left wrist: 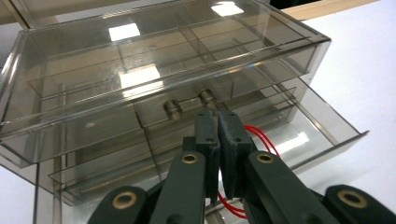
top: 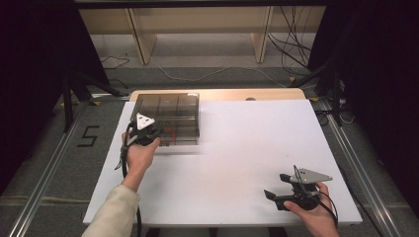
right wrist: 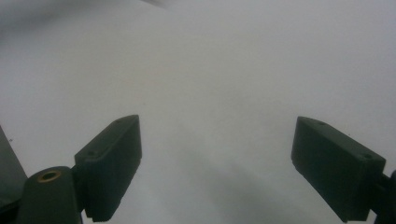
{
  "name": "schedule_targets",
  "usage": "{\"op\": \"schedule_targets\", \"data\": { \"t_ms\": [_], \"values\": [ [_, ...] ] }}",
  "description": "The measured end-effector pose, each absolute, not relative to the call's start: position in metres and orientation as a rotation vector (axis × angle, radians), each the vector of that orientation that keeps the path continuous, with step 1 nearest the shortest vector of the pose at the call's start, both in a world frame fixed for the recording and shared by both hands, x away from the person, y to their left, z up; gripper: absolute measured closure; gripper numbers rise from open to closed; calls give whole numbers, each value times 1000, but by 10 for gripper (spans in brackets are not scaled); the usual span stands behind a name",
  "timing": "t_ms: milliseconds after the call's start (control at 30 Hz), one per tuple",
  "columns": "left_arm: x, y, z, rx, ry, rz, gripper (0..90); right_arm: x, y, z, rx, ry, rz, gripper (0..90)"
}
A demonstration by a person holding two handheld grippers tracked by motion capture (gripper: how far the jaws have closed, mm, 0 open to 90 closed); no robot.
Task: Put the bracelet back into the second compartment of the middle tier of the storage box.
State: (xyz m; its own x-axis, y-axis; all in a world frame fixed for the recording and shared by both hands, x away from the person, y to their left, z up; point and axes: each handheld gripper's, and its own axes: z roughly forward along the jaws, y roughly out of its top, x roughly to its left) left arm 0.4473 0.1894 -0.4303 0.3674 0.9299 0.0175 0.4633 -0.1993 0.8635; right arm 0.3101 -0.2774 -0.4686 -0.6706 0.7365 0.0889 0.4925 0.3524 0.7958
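Note:
A clear smoky plastic drawer box [top: 168,106] stands at the table's far left. One low drawer [left wrist: 327,135] is pulled out toward me, and a red rubber band [left wrist: 261,137] lies in it. My left gripper [left wrist: 217,115] is over that drawer with its jaws pressed together. Its tips sit just below a small metal knob [left wrist: 206,97] and touch neither knob. The red band [top: 170,134] runs under the jaws; I cannot tell whether they pinch it. The left gripper [top: 148,132] is at the box's front left. My right gripper [top: 276,192] rests open and empty [right wrist: 217,123] over bare table at the front right.
The white tabletop [top: 237,148] stretches wide between the two hands. A second knob [left wrist: 173,110] sits left of the first on the box front. Beyond the table are a wooden edge [top: 222,94], shelf legs and loose cables on the floor.

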Motion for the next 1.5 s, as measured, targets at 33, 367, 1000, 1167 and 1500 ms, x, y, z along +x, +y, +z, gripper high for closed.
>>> {"op": "schedule_targets", "data": {
  "t_ms": [33,367,1000,1167,1500],
  "values": [
    [448,190,-431,1815,1222,722,870,310,-277,-469,1087,2332,1225,170],
    [454,188,-434,1814,1226,751,869,310,-277,-469,1088,2332,1225,170],
    [459,188,-438,1824,1225,804,869,310,-278,-469,1091,2332,1222,170],
    [459,187,-441,1839,1218,809,870,310,-278,-469,1090,2332,1223,170],
    [461,186,-443,1846,1216,831,870,310,-278,-469,1090,2333,1222,170]
  ]
}}
